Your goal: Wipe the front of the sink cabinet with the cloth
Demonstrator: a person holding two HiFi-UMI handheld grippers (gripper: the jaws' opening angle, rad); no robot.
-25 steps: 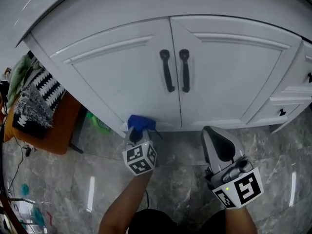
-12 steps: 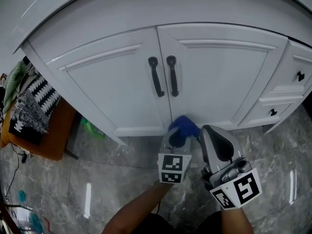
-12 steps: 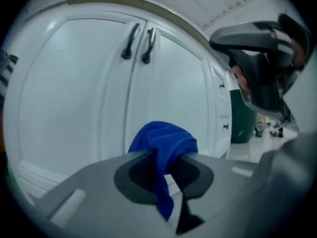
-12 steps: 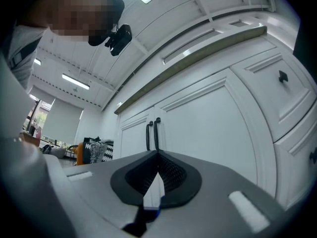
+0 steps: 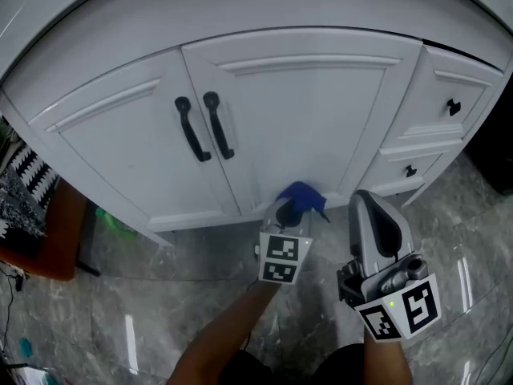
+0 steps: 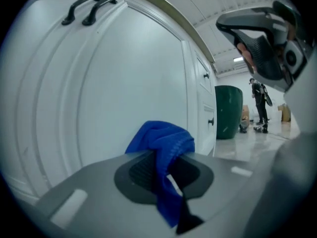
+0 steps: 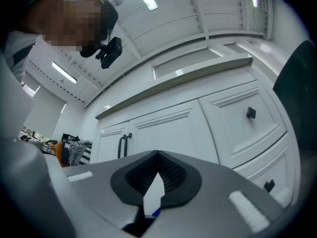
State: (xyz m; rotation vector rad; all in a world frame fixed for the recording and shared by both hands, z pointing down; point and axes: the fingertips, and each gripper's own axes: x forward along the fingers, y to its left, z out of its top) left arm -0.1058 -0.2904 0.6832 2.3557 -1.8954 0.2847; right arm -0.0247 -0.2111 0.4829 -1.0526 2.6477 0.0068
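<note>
The white sink cabinet (image 5: 313, 119) fills the upper head view, with two black door handles (image 5: 202, 127) at its middle. My left gripper (image 5: 288, 213) is shut on a bunched blue cloth (image 5: 301, 196), which presses against the bottom rail of the right-hand door. In the left gripper view the cloth (image 6: 161, 142) hangs over the closed jaws of the left gripper (image 6: 163, 157), with the door panel (image 6: 133, 83) right behind it. My right gripper (image 5: 371, 215) hovers over the floor just right of the left one, away from the cabinet. The right gripper (image 7: 157, 168) is shut and holds nothing.
Two small drawers with black knobs (image 5: 454, 107) sit right of the doors. An orange stool with patterned fabric (image 5: 24, 203) stands at the left. A dark green bin (image 6: 229, 110) and a distant person (image 6: 259, 103) are beyond the cabinet's end. The floor is grey marble tile (image 5: 184, 303).
My left gripper has swept the cloth rightwards along the cabinet's bottom rail, from under the left door to under the right door. The right gripper has kept its place.
</note>
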